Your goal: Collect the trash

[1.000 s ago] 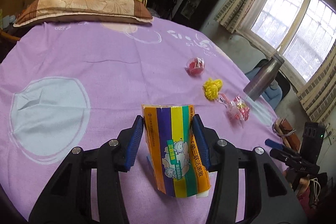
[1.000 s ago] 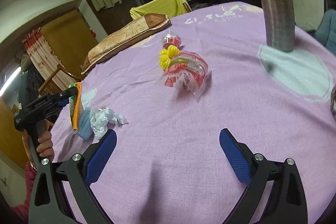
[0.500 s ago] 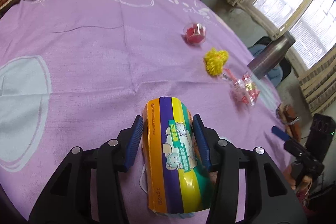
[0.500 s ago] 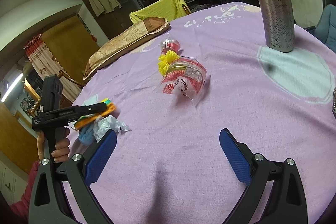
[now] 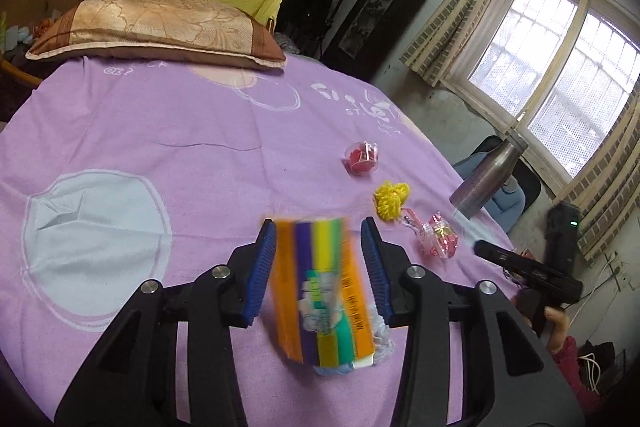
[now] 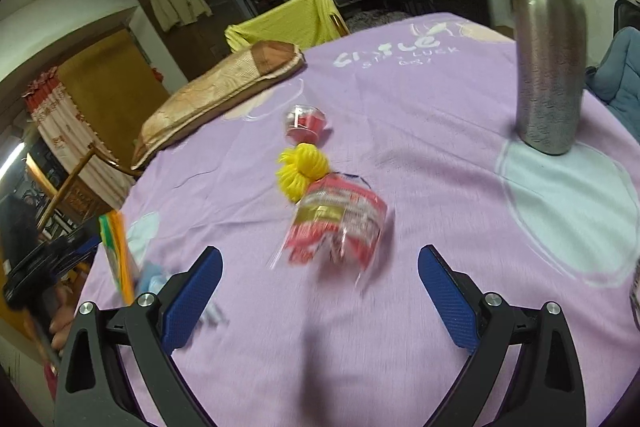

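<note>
The left gripper [image 5: 318, 269] is closing its jaws on the striped packet [image 5: 320, 291], which stands between the pads at the cloth's [image 5: 160, 131] near edge; open cloth runs toward 10 o'clock. Only the right wrist view shows the right gripper [image 6: 320, 291] spread wide and empty, the clear wrapper [image 6: 336, 227] at 12 o'clock and the steel bottle [image 6: 548, 47] at 2 o'clock.

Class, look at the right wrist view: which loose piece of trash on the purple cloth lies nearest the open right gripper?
The red-and-clear wrapper. It lies just ahead of the right gripper; the yellow pom-pom and red cup lie farther.
</note>
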A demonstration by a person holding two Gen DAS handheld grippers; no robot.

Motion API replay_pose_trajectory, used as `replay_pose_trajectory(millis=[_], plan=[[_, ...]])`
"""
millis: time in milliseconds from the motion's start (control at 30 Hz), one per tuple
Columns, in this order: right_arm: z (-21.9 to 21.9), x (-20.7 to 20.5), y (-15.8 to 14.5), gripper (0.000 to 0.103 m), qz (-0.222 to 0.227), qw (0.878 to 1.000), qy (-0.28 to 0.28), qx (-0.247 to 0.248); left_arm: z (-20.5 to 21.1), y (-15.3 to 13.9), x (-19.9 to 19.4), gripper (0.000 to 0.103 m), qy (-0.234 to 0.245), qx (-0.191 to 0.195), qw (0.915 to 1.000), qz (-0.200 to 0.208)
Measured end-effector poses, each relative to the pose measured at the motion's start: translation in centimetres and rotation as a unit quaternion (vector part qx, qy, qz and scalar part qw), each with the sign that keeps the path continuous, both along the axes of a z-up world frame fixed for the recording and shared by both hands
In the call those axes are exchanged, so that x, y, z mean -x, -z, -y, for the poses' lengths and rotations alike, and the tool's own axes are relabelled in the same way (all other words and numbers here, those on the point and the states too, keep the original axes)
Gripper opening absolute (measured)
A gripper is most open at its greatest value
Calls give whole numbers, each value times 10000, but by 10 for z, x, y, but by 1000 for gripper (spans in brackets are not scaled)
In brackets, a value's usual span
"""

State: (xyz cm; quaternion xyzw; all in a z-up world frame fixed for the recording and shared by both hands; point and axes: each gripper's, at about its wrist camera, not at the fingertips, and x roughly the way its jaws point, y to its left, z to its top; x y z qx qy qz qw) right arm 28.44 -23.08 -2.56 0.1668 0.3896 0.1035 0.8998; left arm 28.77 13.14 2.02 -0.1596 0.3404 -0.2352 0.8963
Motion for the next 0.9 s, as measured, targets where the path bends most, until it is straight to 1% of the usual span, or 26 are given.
replay_pose_trajectory(millis=[100, 133, 200, 233, 267, 300, 333, 367, 400, 433, 467, 500, 567, 633, 667, 700, 733, 767, 800, 833, 867, 900], plan=[[-2, -19, 13, 97, -253, 9995, 14, -183, -6, -8, 6, 42, -25, 117, 9997, 190], [-2, -23, 16, 97, -312, 9992, 23, -236, -6, -9, 6, 42, 11, 140, 9997, 196], [-3, -30, 24, 97, -412, 9986, 36, -330, -3, -5, 3, 42, 178, 163, 9997, 51], [-4, -33, 27, 97, -451, 9983, 35, -376, 1, -1, 2, 47, 207, 128, 9997, -37], [-4, -34, 29, 97, -468, 9981, 22, -400, 6, 3, 0, 56, 253, 52, 9996, -122], [-6, -35, 30, 97, -473, 9980, 0, -407, 12, 7, -3, 62, 292, -50, 9993, -214], [-7, -36, 31, 97, -461, 9982, -24, -386, 17, 12, -6, 75, 290, -166, 9990, -298], [-8, -36, 31, 95, -444, 9984, -40, -354, 23, 18, -9, 79, 252, -324, 9984, -398], [-9, -36, 31, 89, -419, 9986, -52, -309, 26, 23, -12, 79, 220, -433, 9977, -465], [-10, -36, 31, 86, -406, 9988, -79, -278, 30, 28, -17, 79, 196, -539, 9967, -566], [-11, -37, 32, 78, -415, 9987, -105, -275, 31, 34, -22, 81, 174, -594, 9958, -675], [-11, -38, 34, 70, -447, 9985, -131, -298, 34, 42, -30, 83, 169, -651, 9940, -866], [-12, -40, 36, 65, -493, 9979, -189, -364, 36, 58, -40, 84, 149, -709, 9905, -1166], [-12, -39, 34, 59, -413, 9984, -209, -327, 40, 74, -50, 85, 245, -811, 9855, -1472], [-13, -38, 32, 58, -364, 9989, -187, -219, 43, 73, -49, 86, 241, -893, 9863, -1367], [-15, -37, 31, 57, -327, 9992, -173, -151, 48, 72, -49, 86, 235, -1091, 9851, -1308], [-16, -35, 29, 57, -274, 9995, -168, -75, 53, 73, -48, 82, 262, -1236, 9838, -1274], [-16, -34, 28, 56, -225, 9996, -165, -39, 55, 72, -46, 66, 175, -1344, 9834, -1203], [-15, -33, 27, 52, -195, 9997, -161, -26, 56, 70, -44, 55, 239, -1284, 9845, -1172], [-15, -31, 25, 48, -139, 9998, -163, -8, 54, 67, -42, 47, 346, -1129, 9863, -1152], [-14, -30, 24, 44, -81, 9998, -163, -5, 51, 60, -39, 47, 340, -997, 9886, -1072], [-13, -28, 22, 44, -23, 9999, -147, -24, 48, 50, -33, 47, 263, -957, 9912, -878]])
